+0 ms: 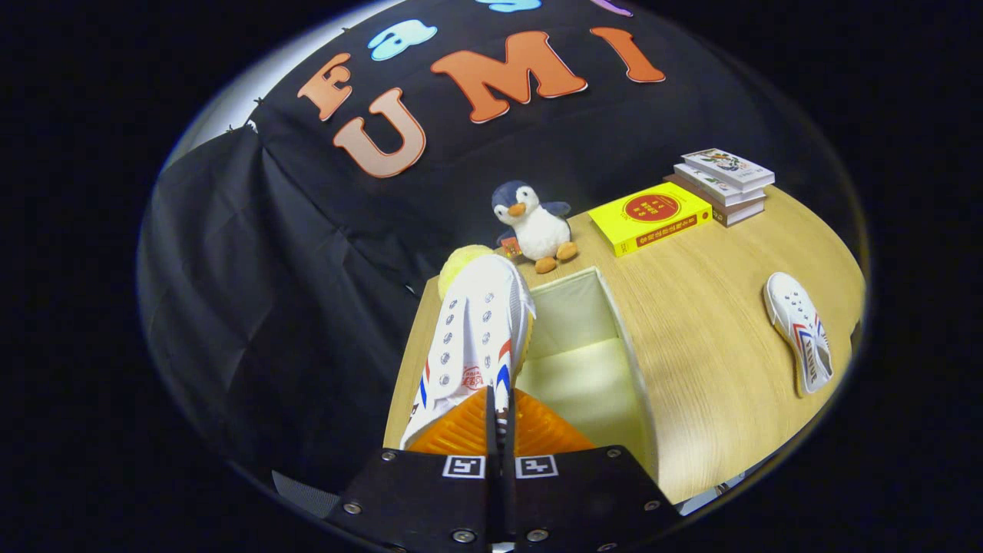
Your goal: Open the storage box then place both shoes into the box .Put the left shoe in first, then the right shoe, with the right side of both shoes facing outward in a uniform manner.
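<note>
Gripper view: looking down along the fingers at a wooden table (714, 346) with an open storage box (626, 361).
Gripper (499, 430): jaws nearly closed, pinching the edge of a white shoe (480, 330) that hangs just ahead of them, over the box's left wall.
Box: lid's out of the way, pale inside, nothing in it yet as far as I can tell.
Other shoe (800, 332): lying on the table well to the right of the box.
Clutter: penguin plush (534, 223), yellow book (651, 216) and book stack (723, 184) beyond the box.
Risk: thin pinch, so the shoe could swing or slip, catch the wall, or land facing the wrong way.
</note>
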Motion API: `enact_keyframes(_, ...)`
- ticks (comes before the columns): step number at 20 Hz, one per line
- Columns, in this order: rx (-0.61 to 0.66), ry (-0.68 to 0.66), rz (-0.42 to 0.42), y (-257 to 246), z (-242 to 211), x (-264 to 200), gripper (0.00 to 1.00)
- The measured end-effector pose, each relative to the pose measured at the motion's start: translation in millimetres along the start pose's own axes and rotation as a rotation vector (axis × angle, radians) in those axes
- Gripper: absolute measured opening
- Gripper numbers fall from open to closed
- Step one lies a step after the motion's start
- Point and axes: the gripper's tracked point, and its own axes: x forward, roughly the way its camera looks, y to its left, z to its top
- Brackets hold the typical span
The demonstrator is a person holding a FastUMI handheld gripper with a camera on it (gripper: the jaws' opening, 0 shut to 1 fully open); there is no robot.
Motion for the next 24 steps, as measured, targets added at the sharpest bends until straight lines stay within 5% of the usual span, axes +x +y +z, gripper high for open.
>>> enact_keyframes(11,-0.080,0.123,-0.076,3.8,-52.8,40.7,0.04)
enact_keyframes(12,-0.092,0.128,-0.059,7.6,-51.5,45.4,0.12)
enact_keyframes(13,-0.094,0.108,-0.036,12.8,-44.8,44.9,0.38)
enact_keyframes(15,-0.118,0.080,-0.037,7.9,-29.6,36.3,0.70)
enact_keyframes(17,-0.144,0.048,-0.040,-1.3,-10.9,23.7,0.85)
enact_keyframes(20,-0.145,-0.005,-0.036,-15.5,16.5,-2.7,0.99)
enact_keyframes(24,-0.157,-0.053,-0.071,-62.0,48.1,-31.9,0.99)
